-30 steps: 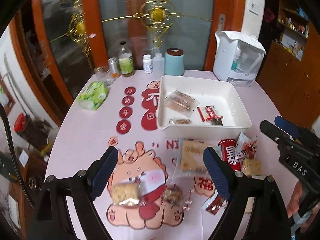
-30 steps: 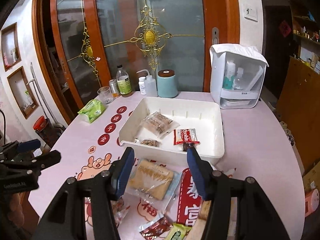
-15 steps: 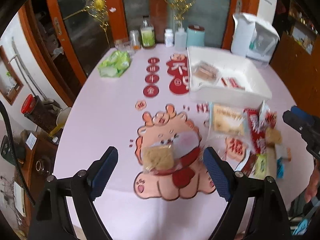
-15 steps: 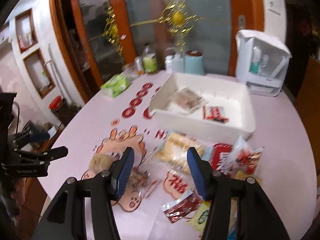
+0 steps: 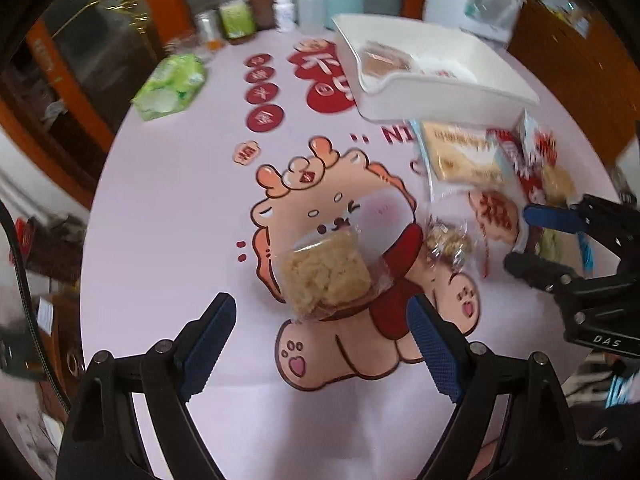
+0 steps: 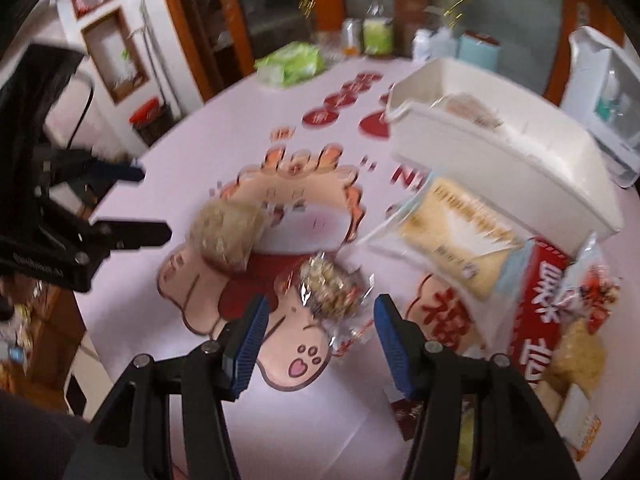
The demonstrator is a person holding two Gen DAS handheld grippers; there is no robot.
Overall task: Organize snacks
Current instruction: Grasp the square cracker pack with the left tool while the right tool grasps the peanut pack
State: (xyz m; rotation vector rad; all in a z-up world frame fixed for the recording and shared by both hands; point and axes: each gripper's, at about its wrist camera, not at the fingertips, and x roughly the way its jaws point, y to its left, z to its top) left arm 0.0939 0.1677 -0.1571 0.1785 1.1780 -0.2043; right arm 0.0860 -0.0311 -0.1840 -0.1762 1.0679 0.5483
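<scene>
Both grippers are over the pink cartoon-print tabletop [image 5: 168,200] with jaws wide apart, nothing in them. The left gripper [image 5: 320,344] lines up on a square, crumbly yellow rice-crisp snack in clear wrap [image 5: 326,272], lying dead centre of its frame on the cartoon critter. The right gripper [image 6: 318,338] sits just short of a nutty cluster in crinkly clear wrap [image 6: 330,290], mid-frame. A flat cracker pack [image 6: 452,236] and a red packet [image 6: 548,292] lie right of centre, beside the white bin [image 6: 504,156] in the upper right, which already has a couple of snacks inside.
</scene>
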